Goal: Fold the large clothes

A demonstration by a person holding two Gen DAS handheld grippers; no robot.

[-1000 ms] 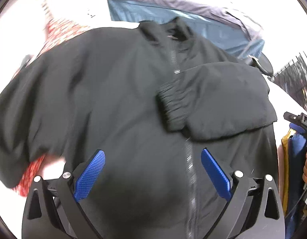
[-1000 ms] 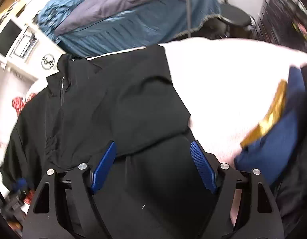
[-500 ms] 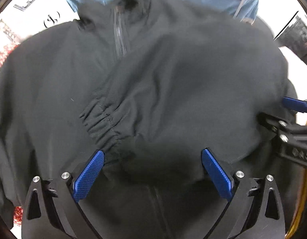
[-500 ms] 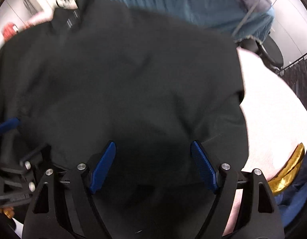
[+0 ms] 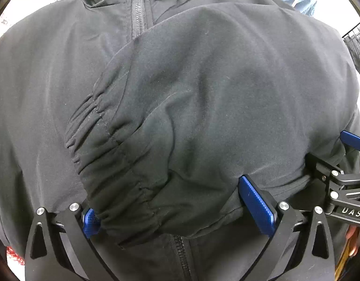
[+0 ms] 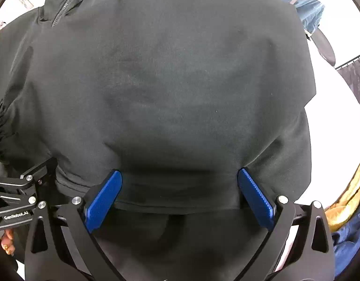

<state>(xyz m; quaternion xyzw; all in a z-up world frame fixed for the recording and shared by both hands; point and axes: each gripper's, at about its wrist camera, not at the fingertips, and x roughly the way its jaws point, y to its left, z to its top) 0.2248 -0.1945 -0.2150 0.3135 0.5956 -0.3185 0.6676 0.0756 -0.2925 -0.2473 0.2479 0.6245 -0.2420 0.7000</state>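
A black zip-up jacket (image 5: pixel 51 75) lies flat and fills both views. One sleeve (image 5: pixel 215 93) is folded across its front, with the gathered cuff (image 5: pixel 95 145) at the left. My left gripper (image 5: pixel 170 196) points down onto the sleeve's lower edge with its jaws wide apart. Its left pad (image 5: pixel 92 220) is partly tucked under the cuff. My right gripper (image 6: pixel 180 173) stands close beside it over the same sleeve (image 6: pixel 180 82). Its jaws are opening, the sleeve's edge lies between the pads, and they do not press on it. Each gripper shows at the edge of the other's view.
The white table (image 6: pixel 332 117) shows to the right of the jacket. A navy and gold garment (image 6: pixel 348 201) lies at the right edge. Blue bedding (image 6: pixel 308 11) and a wire rack (image 6: pixel 353 72) are behind. A red patterned cloth (image 5: pixel 15 255) peeks out at lower left.
Both grippers have dropped close onto the jacket, so the folded sleeve now fills the views. The right gripper's pads stand wider apart than before.
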